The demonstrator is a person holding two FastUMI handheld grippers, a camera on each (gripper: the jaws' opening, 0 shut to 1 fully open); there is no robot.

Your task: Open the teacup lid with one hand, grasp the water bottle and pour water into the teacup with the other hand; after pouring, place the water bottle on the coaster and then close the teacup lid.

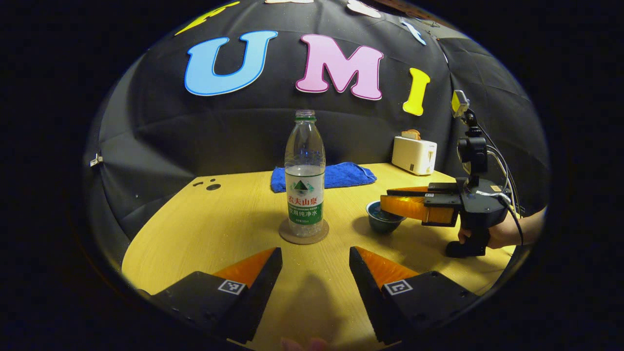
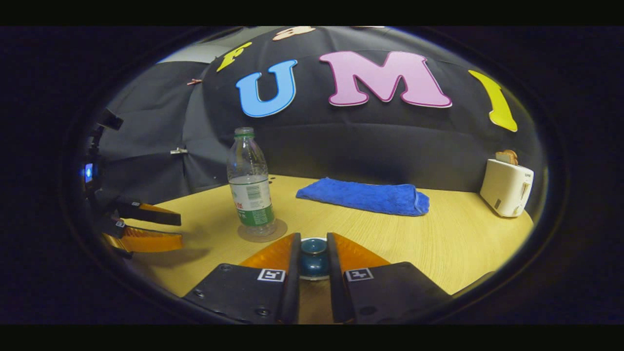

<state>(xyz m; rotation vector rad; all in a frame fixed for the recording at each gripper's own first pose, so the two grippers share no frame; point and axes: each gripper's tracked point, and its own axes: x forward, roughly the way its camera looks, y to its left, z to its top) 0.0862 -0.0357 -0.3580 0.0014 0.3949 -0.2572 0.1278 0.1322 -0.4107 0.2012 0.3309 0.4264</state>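
The water bottle (image 1: 304, 185) stands upright and uncapped on the round coaster (image 1: 303, 231) near the middle of the wooden surface (image 1: 204, 229), which suits the pouring being over and the bottle parked where the task wants it. The left gripper (image 1: 316, 261) hovers in front of it with its fingers spread wide and nothing between them, lined up with the bottle but apart from it, as a hand that has no grip on anything. Off to the side, the right gripper (image 2: 312, 258) has its fingers drawn in close around the blue knob of the teacup lid (image 2: 313, 258), apparently pinching it. In the left gripper view the same gripper hovers just above the dark teacup (image 1: 384, 218), so I judge the lid is being lowered back on. A blue towel (image 2: 363, 196) and a white toaster (image 2: 506, 187) sit behind, well clear.
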